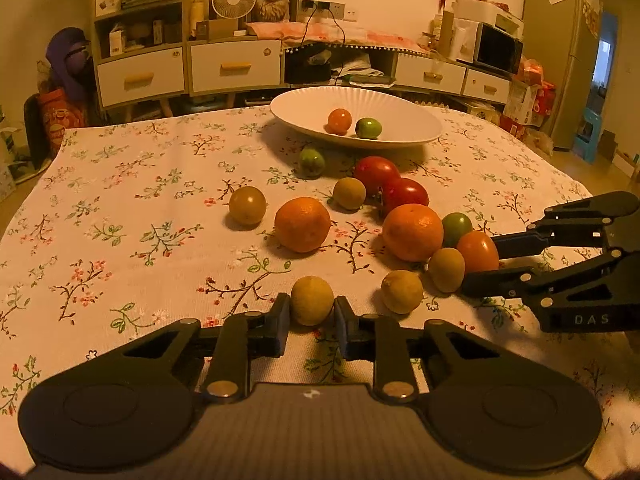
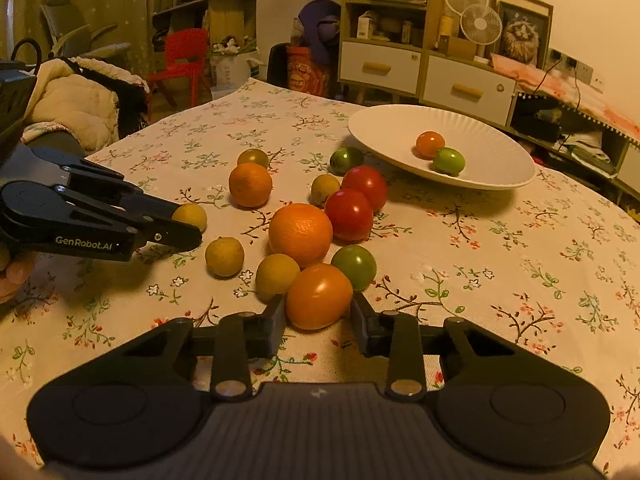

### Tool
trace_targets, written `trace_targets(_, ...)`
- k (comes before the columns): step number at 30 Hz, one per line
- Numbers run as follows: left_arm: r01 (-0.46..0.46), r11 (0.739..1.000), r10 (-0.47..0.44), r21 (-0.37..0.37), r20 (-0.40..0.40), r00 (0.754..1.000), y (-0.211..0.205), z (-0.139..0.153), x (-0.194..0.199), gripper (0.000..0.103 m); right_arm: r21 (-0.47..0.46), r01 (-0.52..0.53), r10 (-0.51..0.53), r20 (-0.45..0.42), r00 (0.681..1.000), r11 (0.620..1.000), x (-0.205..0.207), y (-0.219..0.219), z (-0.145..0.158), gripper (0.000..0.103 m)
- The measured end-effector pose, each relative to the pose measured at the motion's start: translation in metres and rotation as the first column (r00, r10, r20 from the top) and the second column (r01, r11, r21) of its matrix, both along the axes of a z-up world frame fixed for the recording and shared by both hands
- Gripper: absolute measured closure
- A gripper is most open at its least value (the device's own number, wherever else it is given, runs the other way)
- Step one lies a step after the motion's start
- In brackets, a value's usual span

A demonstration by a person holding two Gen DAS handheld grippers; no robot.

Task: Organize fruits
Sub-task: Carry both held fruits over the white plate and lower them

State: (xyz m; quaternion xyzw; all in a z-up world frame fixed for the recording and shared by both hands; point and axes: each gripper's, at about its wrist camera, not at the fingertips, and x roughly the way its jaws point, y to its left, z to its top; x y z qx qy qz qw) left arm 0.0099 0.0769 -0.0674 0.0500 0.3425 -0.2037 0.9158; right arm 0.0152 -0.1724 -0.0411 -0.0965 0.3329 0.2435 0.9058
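Observation:
My left gripper is shut on a small yellow fruit that rests on the flowered tablecloth, a pad pressing on each side. My right gripper is shut on an orange-coloured tomato, also on the cloth. Each gripper shows in the other view: the right gripper around the orange tomato, the left gripper around the yellow fruit. Farther back, a white dish holds a small orange fruit and a green one.
Between the grippers and the dish lie loose fruits: two oranges, two red tomatoes, and several green and yellow-brown ones. A yellow fruit lies just right of my left gripper. Cabinets stand behind the table.

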Motion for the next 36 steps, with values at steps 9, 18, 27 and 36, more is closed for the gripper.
trace_targets(9,-0.002,1.000,0.002,-0.013,-0.004,1.000,-0.001,0.004,0.001,0.076,0.029,-0.007,0.007,-0.005,1.000,1.000,0.000,0.001,0.006,0.072)
trace_targets(18,-0.006,0.999,0.006,-0.038,-0.005,1.000,-0.004,0.010,0.004,0.076,0.060,0.006,-0.006,0.001,1.000,0.998,0.003,-0.001,0.013,0.072)
trace_targets(27,-0.009,0.999,0.009,-0.052,-0.012,1.000,-0.019,0.021,0.015,0.076,0.079,0.046,-0.047,0.022,0.999,0.996,0.014,-0.010,0.021,0.072)
trace_targets(36,-0.018,0.998,0.018,-0.052,-0.005,1.000,-0.045,0.034,0.031,0.076,0.090,0.098,-0.100,0.025,0.995,0.991,0.032,-0.024,0.028,0.072)
